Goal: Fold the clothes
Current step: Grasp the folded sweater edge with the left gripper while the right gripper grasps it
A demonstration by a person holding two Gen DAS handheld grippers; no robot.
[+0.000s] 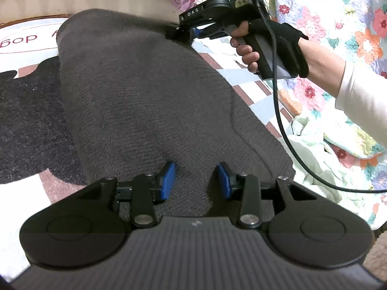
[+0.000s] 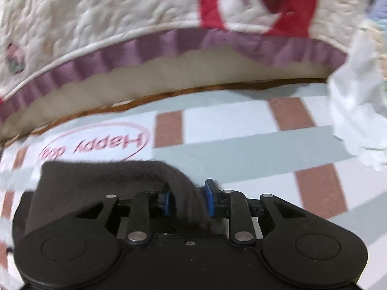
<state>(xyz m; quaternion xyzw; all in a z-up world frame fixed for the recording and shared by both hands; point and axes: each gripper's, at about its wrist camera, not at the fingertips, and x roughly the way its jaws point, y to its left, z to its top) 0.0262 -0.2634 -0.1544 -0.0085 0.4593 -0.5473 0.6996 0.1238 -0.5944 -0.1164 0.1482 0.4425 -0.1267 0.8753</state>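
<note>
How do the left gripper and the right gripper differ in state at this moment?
The left gripper has its fingers apart over the grey knit garment, pinching nothing; the right gripper has a bunched fold between its fingers. Left is near, right at the far end. Both have blue pads.

A dark grey knit garment (image 1: 150,101) lies on a white, pale-blue and seemingly brown checked mat (image 2: 241,130).

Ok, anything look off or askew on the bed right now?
Nothing damaged or spilled. The grey sweater lies fairly flat on the checked sheet; only its far corner is bunched into a thick roll between the right gripper pads. The left gripper sits open over the near hem.
</note>
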